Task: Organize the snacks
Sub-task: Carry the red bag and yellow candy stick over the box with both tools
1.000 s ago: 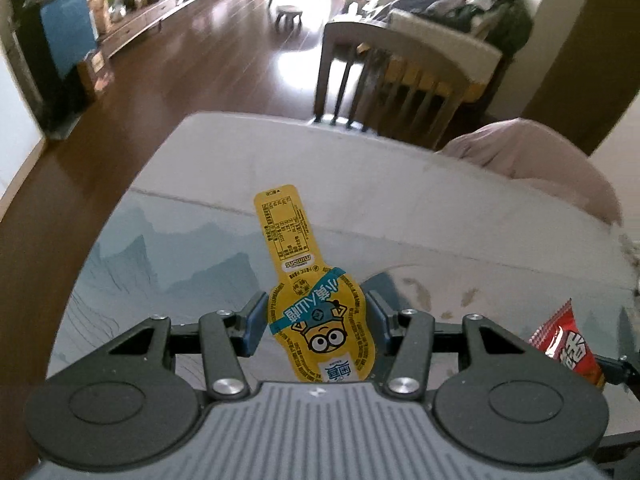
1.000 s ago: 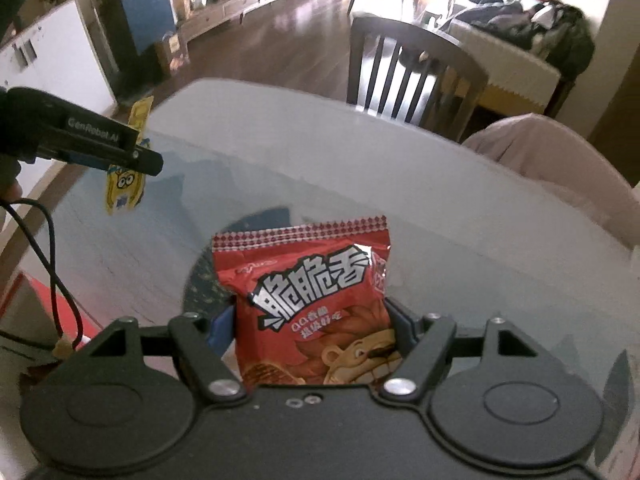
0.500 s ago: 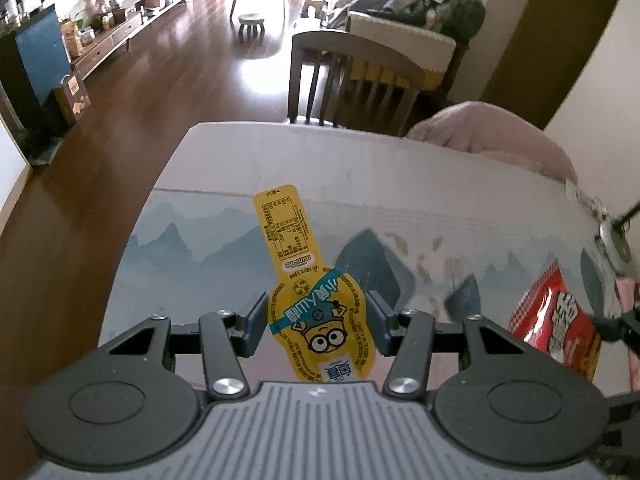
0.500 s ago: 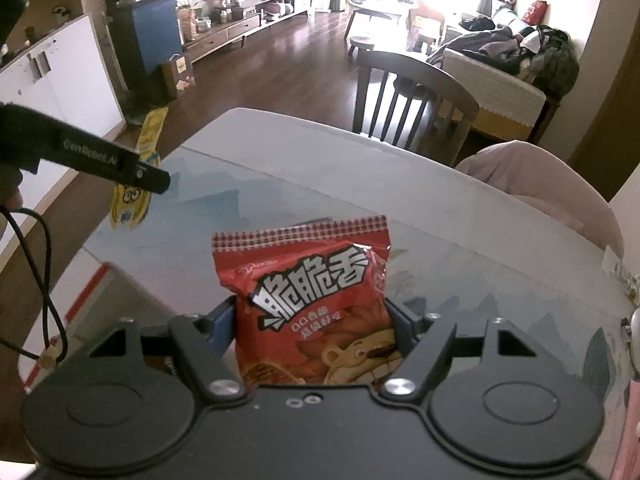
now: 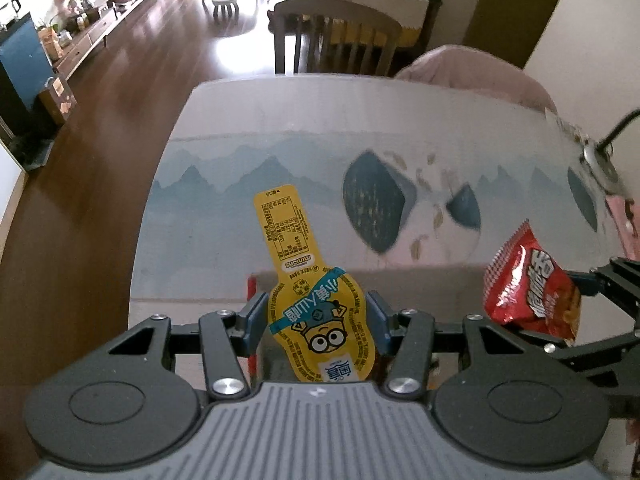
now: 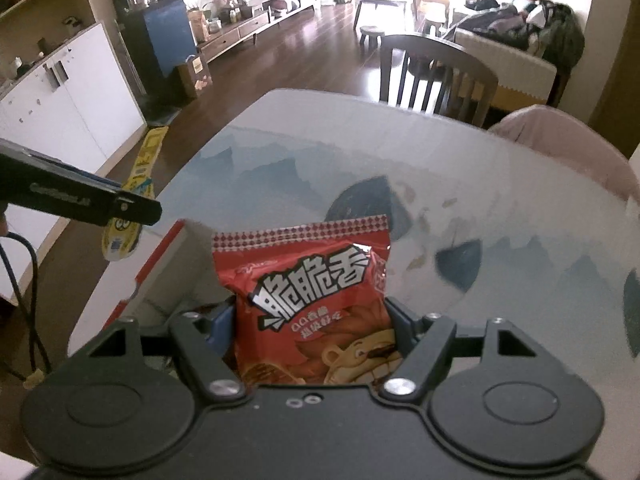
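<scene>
My left gripper [image 5: 316, 322] is shut on a yellow Minions snack pouch [image 5: 308, 288], held upright above the table. My right gripper [image 6: 310, 322] is shut on a red crisp bag [image 6: 316, 300] with white Chinese lettering. The red bag [image 5: 532, 288] also shows at the right of the left wrist view, and the yellow pouch [image 6: 132, 200] at the left of the right wrist view. Below both grippers lies an open cardboard box with a red edge [image 6: 160, 252], seen also in the left wrist view [image 5: 400, 276].
The table [image 5: 280, 152] has a white cover with blue mountain and leaf prints. A wooden chair [image 5: 336, 36] and a pink-covered chair [image 5: 472, 68] stand at its far side. A round metal thing [image 5: 596, 160] lies at the table's right edge. Dark wood floor lies to the left.
Both grippers have pulled back and risen with their snacks still held. The cardboard box has come into view beneath them, and more of the table shows.
</scene>
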{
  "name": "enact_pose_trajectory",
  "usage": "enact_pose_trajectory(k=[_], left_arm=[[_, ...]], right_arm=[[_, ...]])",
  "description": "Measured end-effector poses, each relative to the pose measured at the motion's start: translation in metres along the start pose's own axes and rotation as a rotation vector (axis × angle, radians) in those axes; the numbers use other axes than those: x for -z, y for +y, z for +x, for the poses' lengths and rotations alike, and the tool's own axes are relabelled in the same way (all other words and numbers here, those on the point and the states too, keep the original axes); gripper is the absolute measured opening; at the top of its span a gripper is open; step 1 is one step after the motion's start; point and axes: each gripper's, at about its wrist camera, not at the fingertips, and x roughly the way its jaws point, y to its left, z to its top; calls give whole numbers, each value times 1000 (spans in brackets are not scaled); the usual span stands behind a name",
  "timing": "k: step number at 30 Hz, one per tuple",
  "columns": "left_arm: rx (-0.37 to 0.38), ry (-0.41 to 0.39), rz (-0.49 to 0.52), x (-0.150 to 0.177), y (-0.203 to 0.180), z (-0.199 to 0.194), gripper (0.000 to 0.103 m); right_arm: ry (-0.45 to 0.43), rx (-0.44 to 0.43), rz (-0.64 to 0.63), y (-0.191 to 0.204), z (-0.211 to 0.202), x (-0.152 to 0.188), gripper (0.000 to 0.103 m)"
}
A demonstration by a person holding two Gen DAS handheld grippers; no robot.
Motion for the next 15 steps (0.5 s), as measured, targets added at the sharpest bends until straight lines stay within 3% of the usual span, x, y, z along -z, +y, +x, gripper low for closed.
enact_pose_trajectory(k=[15], left_arm=[[-5, 87, 42, 75, -7, 33, 52]], right_arm=[[56, 6, 27, 39, 29, 51, 74]])
